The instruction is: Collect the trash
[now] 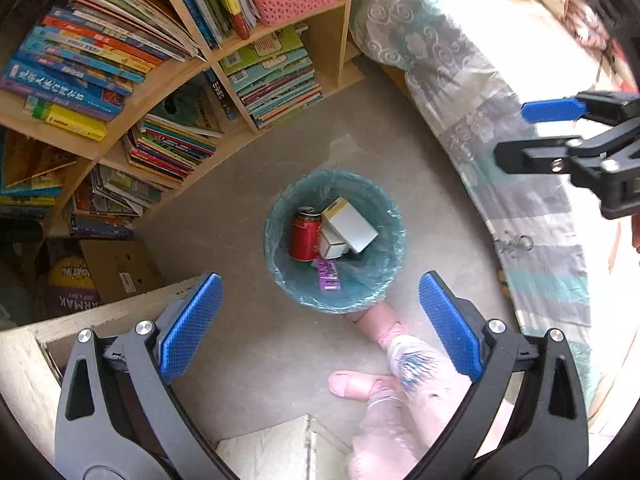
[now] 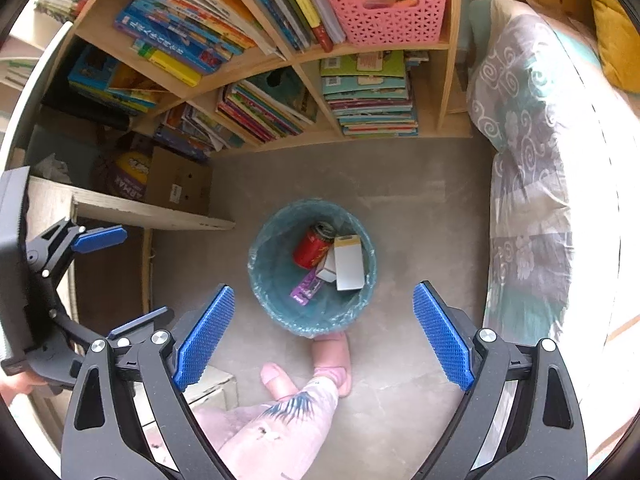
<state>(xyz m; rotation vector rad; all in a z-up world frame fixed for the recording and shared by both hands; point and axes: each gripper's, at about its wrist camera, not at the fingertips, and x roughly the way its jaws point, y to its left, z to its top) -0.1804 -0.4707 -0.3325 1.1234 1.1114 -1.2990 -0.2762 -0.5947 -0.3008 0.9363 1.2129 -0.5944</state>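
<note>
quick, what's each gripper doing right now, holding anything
Left gripper: open, holding nothing, above the bin.
Right gripper: open, holding nothing, also above the bin.

Trash-filled bin (image 1: pixel 390 280) between spread fingers (image 1: pixel 192 328)

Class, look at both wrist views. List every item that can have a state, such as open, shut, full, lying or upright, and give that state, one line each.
left gripper: open, holding nothing.
right gripper: open, holding nothing.
bin: upright on the floor, lined with a bag, partly filled.
red can: in the bin, leaning.
white box: in the bin, tilted, closed.
purple wrapper: lying in the bin.
pink basket: on the shelf, filled.
</note>
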